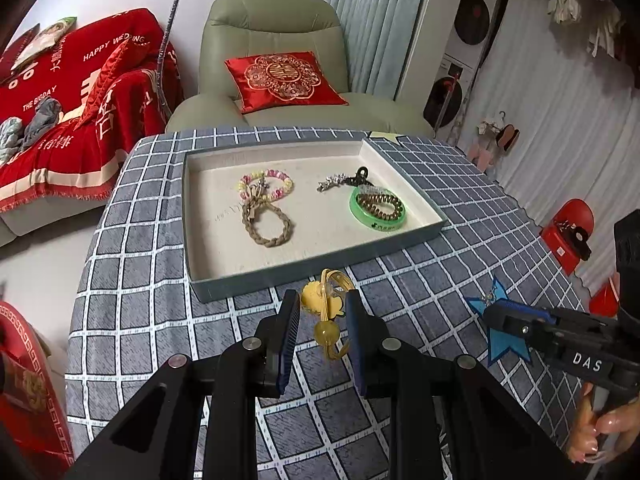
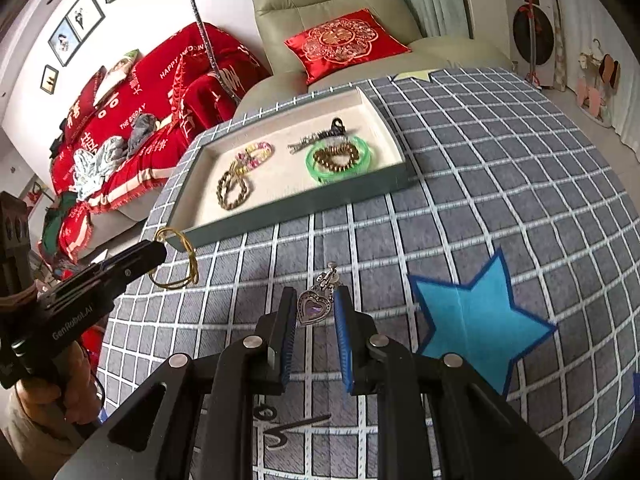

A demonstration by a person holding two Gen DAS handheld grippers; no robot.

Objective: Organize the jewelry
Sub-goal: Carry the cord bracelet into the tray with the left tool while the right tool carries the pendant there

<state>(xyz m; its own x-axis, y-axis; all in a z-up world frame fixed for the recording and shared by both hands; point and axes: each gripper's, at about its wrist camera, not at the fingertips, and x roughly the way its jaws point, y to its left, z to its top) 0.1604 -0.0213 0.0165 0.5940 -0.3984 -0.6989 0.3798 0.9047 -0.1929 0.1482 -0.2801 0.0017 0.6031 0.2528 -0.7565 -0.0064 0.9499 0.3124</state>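
Yellow cord bracelet, bead and flower charm on it, pinched in the left hand-held gripper at the near left of the worktop; jaws narrowed onto it, loops dangling just short of the tray's near wall. Looks lifted clear of the checked cloth, though hard to be sure from the wrist views.

Beyond, toward the far middle of the worktop, a shallow cream-lined tray, already part filled. In its left half: pastel beaded bracelet overlapping a braided rope bracelet lying just nearer. In its right half: silver clip touching a black claw clip, and nearer, a green bangle with a bronze spiral tie resting within its ring. Several pieces sorted, then, apparently by kind.

To the right, near edge: right hand-held gripper clamped on a silver heart pendant with a purple stone, its clasp end poking out past the fingertips. Further right, a blue felt star flat on the cloth.

No other loose jewelry visible on the worktop. Judged from this: most of the job done, the last two pieces in hand and not yet in the tray. Left to do: carry both over the near wall, set the cord among the bracelets on the left, probably, and the pendant wherever it fits, then let go.
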